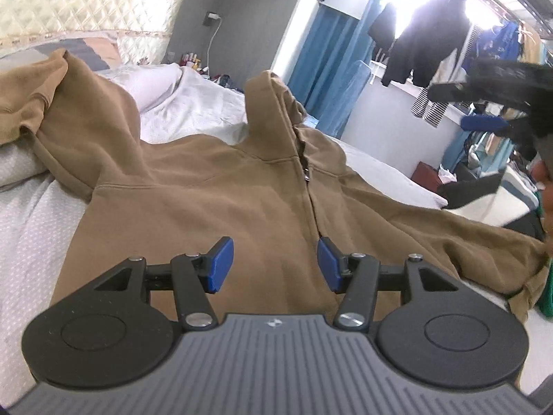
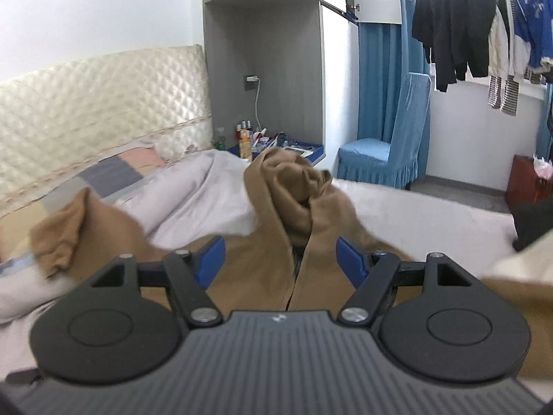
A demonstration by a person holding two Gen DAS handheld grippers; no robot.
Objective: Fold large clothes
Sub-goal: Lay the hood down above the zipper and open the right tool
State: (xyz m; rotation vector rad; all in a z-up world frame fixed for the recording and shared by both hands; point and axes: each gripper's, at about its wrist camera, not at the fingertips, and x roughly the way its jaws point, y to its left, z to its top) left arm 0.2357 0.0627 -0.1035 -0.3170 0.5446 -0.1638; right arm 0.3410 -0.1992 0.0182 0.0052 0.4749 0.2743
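A brown zip-up hoodie (image 1: 214, 186) lies front up on the bed, its zipper (image 1: 307, 176) running down from the hood (image 1: 273, 103). One sleeve (image 1: 45, 93) reaches to the far left and the other sleeve (image 1: 484, 242) to the right. My left gripper (image 1: 275, 252) hovers open above the chest, with nothing between its blue pads. In the right wrist view the hood (image 2: 293, 180) is bunched up and a sleeve cuff (image 2: 62, 242) lies at left. My right gripper (image 2: 280, 256) is open over the zipper line, holding nothing. It also shows blurred at the right edge (image 1: 463, 107).
The bed (image 1: 31, 228) has a pale sheet, a crumpled duvet (image 2: 207, 190) and a quilted headboard (image 2: 86, 103). Beyond it stand a bedside table with bottles (image 2: 249, 141), a blue covered chair (image 2: 387, 152), hanging clothes (image 2: 456, 24) and a red box (image 2: 525, 183).
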